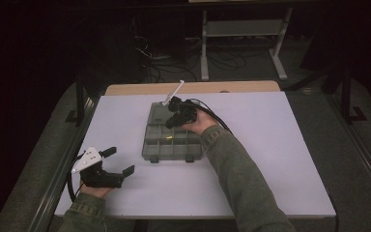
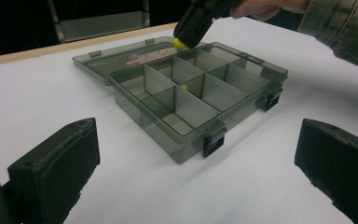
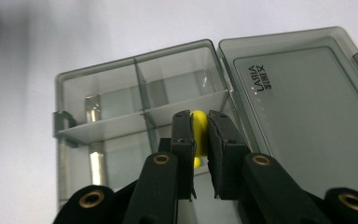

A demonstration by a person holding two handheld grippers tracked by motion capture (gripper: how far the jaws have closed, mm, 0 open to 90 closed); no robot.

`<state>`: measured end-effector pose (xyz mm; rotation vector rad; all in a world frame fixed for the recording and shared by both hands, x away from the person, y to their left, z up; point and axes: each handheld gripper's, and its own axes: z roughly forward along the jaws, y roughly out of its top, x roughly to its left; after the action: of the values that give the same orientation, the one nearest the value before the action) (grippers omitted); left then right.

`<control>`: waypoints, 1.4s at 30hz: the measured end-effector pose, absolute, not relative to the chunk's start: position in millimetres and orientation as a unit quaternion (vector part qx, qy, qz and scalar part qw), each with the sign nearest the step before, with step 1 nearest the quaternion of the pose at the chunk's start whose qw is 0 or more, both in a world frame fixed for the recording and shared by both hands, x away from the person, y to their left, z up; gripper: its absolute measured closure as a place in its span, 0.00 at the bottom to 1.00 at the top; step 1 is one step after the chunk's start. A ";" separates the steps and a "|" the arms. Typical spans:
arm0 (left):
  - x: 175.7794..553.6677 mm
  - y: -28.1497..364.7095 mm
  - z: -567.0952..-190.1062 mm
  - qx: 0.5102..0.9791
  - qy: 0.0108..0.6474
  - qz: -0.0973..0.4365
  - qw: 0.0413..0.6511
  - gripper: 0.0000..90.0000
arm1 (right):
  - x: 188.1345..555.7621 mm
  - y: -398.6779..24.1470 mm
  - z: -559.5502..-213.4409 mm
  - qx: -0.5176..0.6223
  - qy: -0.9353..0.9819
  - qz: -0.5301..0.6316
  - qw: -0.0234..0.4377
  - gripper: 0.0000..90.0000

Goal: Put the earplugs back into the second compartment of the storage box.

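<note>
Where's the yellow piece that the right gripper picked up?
The yellow piece is pinched in the right gripper, held above the open organizer box near its lid hinge.

Right gripper [image 1: 170,122]: arm reaches forward across the table, sleeve to the wrist, hand wrapped round the body, nose pitched down. In the right gripper view its jaws are pinched nearly together on a small yellow piece [image 3: 199,128]. Left gripper [image 1: 121,161]: held low near the table's near-left edge, roughly level, jaws spread wide with nothing between them, grey plate on top.
</note>
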<state>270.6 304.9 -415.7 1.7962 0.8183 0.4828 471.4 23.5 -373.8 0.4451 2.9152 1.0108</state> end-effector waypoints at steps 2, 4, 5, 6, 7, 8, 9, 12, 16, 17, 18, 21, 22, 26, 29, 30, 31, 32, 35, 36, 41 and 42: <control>270.6 305.1 -415.6 0.751 0.342 0.202 0.527 0.00 | 472.9 25.8 -378.4 0.144 0.936 0.320 0.011 0.88; 270.7 305.2 -415.7 0.751 0.342 0.201 0.527 0.00 | 473.8 27.6 -383.5 0.146 0.937 0.316 0.008 0.88; 270.7 305.1 -415.7 0.752 0.342 0.201 0.527 0.00 | 474.5 28.3 -385.4 0.143 0.938 0.317 0.011 0.88; 270.7 305.0 -415.8 0.752 0.342 0.201 0.527 0.00 | 474.6 28.8 -386.6 0.144 0.937 0.318 0.010 0.89; 270.7 304.9 -415.8 0.752 0.341 0.201 0.527 0.00 | 474.8 29.5 -387.8 0.144 0.937 0.319 0.007 0.88; 270.6 304.8 -415.7 0.752 0.341 0.201 0.527 0.00 | 474.7 30.4 -388.9 0.145 0.937 0.319 0.007 0.88; 270.6 304.9 -415.7 0.752 0.341 0.201 0.527 0.00 | 474.5 31.3 -389.7 0.145 0.937 0.319 0.004 0.87; 270.6 304.9 -415.8 0.752 0.342 0.200 0.527 0.00 | 474.5 33.5 -392.4 0.146 0.937 0.318 0.012 0.72; 270.5 305.0 -415.7 0.752 0.342 0.200 0.527 0.00 | 474.6 31.7 -391.6 0.152 0.935 0.319 0.027 0.57; 270.5 305.0 -415.7 0.752 0.342 0.200 0.527 0.00 | 474.2 31.0 -390.5 0.158 0.933 0.321 0.029 0.52; 270.6 305.0 -415.8 0.752 0.342 0.200 0.527 0.00 | 474.3 29.8 -389.3 0.161 0.932 0.323 0.032 0.45; 270.3 305.2 -415.8 0.752 0.342 0.200 0.527 0.00 | 474.1 25.7 -385.7 0.169 0.929 0.327 0.030 0.27; 270.2 305.3 -415.7 0.751 0.342 0.201 0.527 0.00 | 473.1 24.5 -384.4 0.173 0.928 0.329 0.025 0.21; 270.5 305.4 -416.0 0.751 0.343 0.200 0.527 0.00 | 468.6 14.9 -378.2 0.178 0.922 0.344 0.012 0.13; 270.0 305.1 -415.6 0.752 0.343 0.201 0.527 0.00 | 463.5 7.1 -375.2 0.181 0.918 0.354 0.016 0.06; 269.8 305.1 -415.6 0.752 0.343 0.201 0.526 0.00 | 461.5 3.5 -374.2 0.181 0.917 0.355 0.020 0.05; 269.8 305.0 -415.5 0.752 0.343 0.201 0.526 0.00 | 460.5 1.2 -373.7 0.185 0.915 0.357 0.022 0.03; 269.8 305.0 -415.6 0.752 0.343 0.201 0.526 0.00 | 459.2 -1.8 -373.4 0.188 0.913 0.361 0.023 0.02; 269.9 305.3 -415.8 0.752 0.344 0.201 0.526 0.00 | 454.9 -11.7 -372.9 0.193 0.909 0.369 0.026 0.00; 270.0 305.5 -415.7 0.752 0.343 0.202 0.525 0.00 | 453.2 -15.0 -372.8 0.198 0.908 0.369 0.026 0.00; 269.9 304.7 -415.7 0.753 0.343 0.202 0.524 0.00 | 445.1 -31.8 -375.5 0.208 0.900 0.382 0.031 0.00; 270.0 304.8 -415.7 0.753 0.343 0.202 0.524 0.00 | 443.3 -35.0 -376.2 0.208 0.899 0.385 0.031 0.00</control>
<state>270.0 304.8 -415.7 1.8016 0.8211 0.4837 443.3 -35.0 -376.2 0.6422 2.7687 1.1856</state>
